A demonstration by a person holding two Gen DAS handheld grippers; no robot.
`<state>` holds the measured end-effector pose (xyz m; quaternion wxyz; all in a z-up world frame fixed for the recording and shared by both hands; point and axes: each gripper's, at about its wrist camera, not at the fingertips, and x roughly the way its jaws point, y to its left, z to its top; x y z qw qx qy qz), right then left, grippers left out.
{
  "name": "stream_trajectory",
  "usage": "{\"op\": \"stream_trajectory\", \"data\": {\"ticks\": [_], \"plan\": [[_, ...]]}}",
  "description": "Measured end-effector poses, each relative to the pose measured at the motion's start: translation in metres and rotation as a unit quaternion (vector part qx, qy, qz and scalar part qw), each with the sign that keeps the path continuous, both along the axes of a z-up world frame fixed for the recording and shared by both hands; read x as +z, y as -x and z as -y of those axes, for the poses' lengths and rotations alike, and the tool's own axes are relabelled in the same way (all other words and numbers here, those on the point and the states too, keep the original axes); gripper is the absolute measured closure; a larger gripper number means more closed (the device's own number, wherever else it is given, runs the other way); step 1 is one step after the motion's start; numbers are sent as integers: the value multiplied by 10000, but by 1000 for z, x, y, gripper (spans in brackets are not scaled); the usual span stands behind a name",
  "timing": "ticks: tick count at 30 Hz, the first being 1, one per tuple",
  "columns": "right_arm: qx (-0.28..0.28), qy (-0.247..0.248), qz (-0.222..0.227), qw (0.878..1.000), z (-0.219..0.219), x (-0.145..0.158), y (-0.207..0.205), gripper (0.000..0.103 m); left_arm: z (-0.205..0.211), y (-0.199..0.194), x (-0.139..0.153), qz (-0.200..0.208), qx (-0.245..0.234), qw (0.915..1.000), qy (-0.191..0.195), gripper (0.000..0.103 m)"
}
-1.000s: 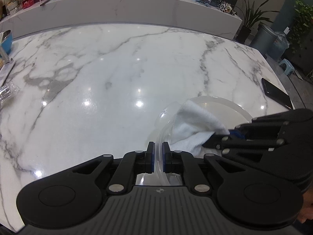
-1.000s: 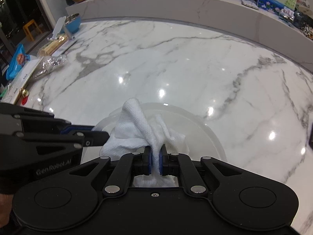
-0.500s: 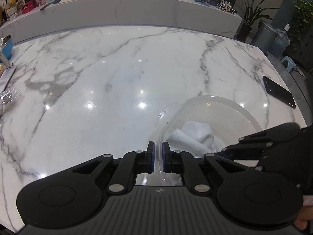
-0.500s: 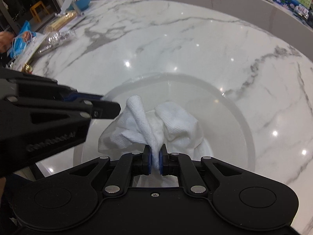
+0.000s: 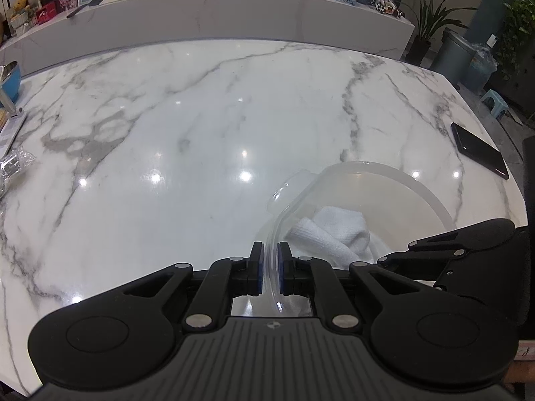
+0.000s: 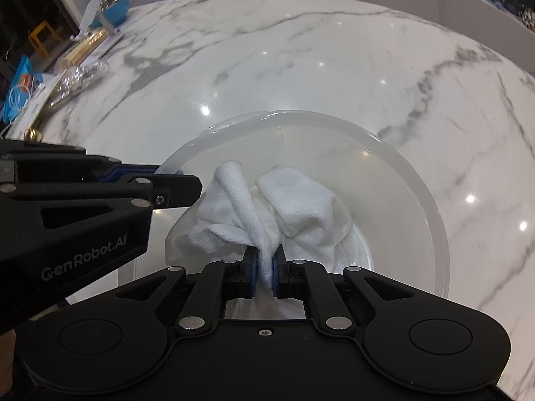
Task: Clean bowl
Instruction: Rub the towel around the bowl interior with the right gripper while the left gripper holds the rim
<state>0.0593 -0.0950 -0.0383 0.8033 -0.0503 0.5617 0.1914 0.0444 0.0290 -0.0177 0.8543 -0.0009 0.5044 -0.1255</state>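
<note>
My right gripper point(image 6: 264, 272) has its two blue-padded fingers pressed together on a bunched white terry cloth point(image 6: 267, 214), pinching a twisted fold of it right at the pads. The rest of the cloth spills forward and to both sides, lying crumpled down inside the clear, round plastic bowl point(image 6: 431, 220), against its floor and near wall.

My left gripper point(image 5: 270, 272) is clamped on the bowl's transparent rim point(image 5: 272, 234), one pad on the inside of the wall and one on the outside, so the wall runs straight up between the fingers. In the right wrist view the same gripper comes in from the left edge, its black body bearing the "GenRobot.AI" lettering, with its tips meeting the bowl's left rim. In the left wrist view the right gripper's black linkage reaches in from the right, over the bowl's near edge, and the cloth shows as a rolled white lump inside.

The bowl sits on a glossy white marble tabletop with grey veins point(image 5: 200, 127), near my edge of it. A black smartphone point(image 5: 479, 149) lies flat on the table's right side, well apart from the bowl. At the far left edge sit a blue bowl point(image 6: 115, 5), a crinkled clear wrapper point(image 6: 78, 78) and a blue packet point(image 6: 20, 88).
</note>
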Motion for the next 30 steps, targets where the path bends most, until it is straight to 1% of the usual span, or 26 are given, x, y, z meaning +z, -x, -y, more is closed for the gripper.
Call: {"op": "stream_trajectory", "data": {"ticks": [4,6,7,8,9,10,15,17,18,19,20,22,23,24,26,30], "plan": [[128,273,19,9995,-9,2,4,96,2,0,-1,-15,-18,10000,-30,95],[161,382,57,9991,-11,2,7,94,2,0,-2,-30,-21,10000,-40,95],[178,436,76,9989,-13,2,8,85,2,0,-2,-38,-19,10000,-42,94],[195,491,95,9986,-14,2,10,70,2,0,-3,-53,-12,10000,-56,93],[200,510,85,9985,-14,1,10,45,1,-1,-4,-75,-4,10000,-57,94],[203,521,68,9984,-13,1,10,45,0,-1,-4,-122,6,9999,-9,94],[218,578,-15,9981,-8,-2,10,45,5,0,-4,-95,-29,9999,-88,94],[184,552,37,9983,-3,-4,10,45,4,0,-4,-105,-18,9999,-62,94],[136,522,53,9985,-2,-4,10,48,3,0,-4,-104,-12,9999,-65,94],[76,494,74,9987,0,-3,10,55,2,0,-5,-104,0,9999,-68,95],[14,466,96,9989,2,-3,9,61,2,-1,-5,-107,5,9999,-69,95],[-120,278,27,9995,11,0,6,86,1,-1,-5,-115,13,9999,-69,95],[-147,211,-4,9997,13,1,5,91,1,-1,-5,-119,12,9999,-68,95],[-158,135,-33,9998,16,2,3,93,1,-1,-5,-124,10,9999,-66,95],[-95,155,-16,9998,15,2,3,94,1,-1,-5,-130,4,9999,-67,95],[33,316,203,9993,9,10,6,95,1,0,-5,-123,-12,9999,-95,95]]}}
